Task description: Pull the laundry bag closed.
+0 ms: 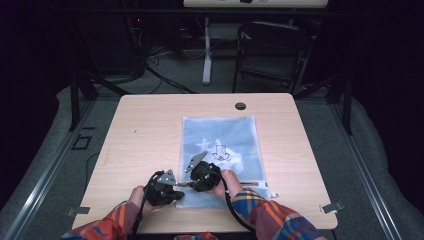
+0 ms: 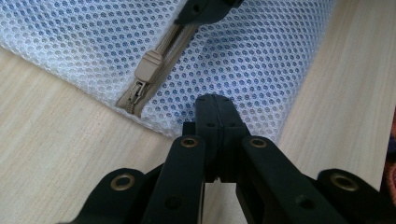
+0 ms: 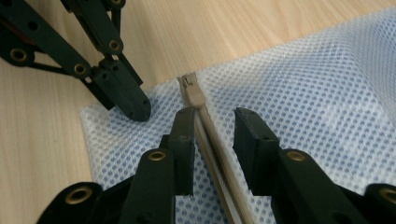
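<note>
My left tongs (image 2: 215,105) are fully closed. The two jaws meet with no gap, and their tips pinch the near corner of the mesh bag (image 2: 261,56), where the white netting bunches slightly against them. In the right gripper view these same tongs (image 3: 135,108) come in from 10 o'clock and bear down on the bag's corner just beside the zipper end.

My right tongs (image 3: 214,123) stand partly open. The jaws straddle the zipper (image 3: 212,140), one on each side of the beige tape. The left jaw lies close against the tape; the right jaw is apart from it, with netting showing in the gap. Neither pad presses on the zipper, so these tongs hold nothing.

The zipper pull (image 3: 193,91) lies at 12 o'clock from the right jaw tips, just beyond them, at the end of the zipper track near the bag's edge. In the left gripper view the pull (image 2: 148,67) sits at 10 o'clock from my closed tips, and the tip of the other tongs shows at the top edge over the track.

In the high view the bag (image 1: 222,135) lies flat on the wooden table (image 1: 145,130), right of centre, its long side running from 12 to 6 o'clock. Both tongs work at its near edge: the left tongs (image 1: 172,192) at the 7 o'clock corner, the right tongs (image 1: 192,182) just beside them.
</note>
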{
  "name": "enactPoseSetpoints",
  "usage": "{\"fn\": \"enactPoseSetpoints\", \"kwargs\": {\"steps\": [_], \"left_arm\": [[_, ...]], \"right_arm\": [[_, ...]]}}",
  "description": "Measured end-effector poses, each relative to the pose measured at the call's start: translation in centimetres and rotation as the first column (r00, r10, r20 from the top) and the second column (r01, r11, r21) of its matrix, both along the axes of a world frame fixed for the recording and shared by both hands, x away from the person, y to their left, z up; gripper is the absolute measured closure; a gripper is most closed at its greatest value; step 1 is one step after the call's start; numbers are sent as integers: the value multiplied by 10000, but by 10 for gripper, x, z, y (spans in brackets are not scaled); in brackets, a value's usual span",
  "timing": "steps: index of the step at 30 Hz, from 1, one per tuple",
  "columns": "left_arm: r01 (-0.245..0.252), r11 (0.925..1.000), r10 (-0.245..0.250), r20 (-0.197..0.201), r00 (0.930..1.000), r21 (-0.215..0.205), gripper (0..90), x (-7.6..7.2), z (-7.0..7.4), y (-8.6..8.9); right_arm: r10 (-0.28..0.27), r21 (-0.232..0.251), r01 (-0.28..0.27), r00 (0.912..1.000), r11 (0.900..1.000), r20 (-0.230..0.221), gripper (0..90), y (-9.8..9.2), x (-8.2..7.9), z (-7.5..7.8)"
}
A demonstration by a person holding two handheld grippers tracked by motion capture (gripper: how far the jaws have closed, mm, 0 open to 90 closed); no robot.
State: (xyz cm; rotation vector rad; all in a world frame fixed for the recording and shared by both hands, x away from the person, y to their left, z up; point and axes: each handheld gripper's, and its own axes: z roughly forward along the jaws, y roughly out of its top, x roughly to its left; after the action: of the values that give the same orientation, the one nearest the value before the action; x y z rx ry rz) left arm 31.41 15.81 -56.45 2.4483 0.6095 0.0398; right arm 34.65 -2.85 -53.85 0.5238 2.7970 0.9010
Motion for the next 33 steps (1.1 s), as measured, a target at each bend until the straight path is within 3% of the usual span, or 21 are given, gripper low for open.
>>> {"fn": "enactPoseSetpoints", "kwargs": {"steps": [21,23,33], "left_arm": [[-117,9999,117,-75,9999,-90,900,1,-1,1],[-156,9998,155,-80,9998,-99,900,1,-1,1],[-445,9990,444,-285,9986,-51,900,0,-1,0]], "right_arm": [[133,302,-126,9996,9995,-239,757,20,4,-17],[184,318,-179,9997,9993,-156,795,23,4,-19],[351,5,-351,9992,9994,-185,816,22,2,-21]]}}
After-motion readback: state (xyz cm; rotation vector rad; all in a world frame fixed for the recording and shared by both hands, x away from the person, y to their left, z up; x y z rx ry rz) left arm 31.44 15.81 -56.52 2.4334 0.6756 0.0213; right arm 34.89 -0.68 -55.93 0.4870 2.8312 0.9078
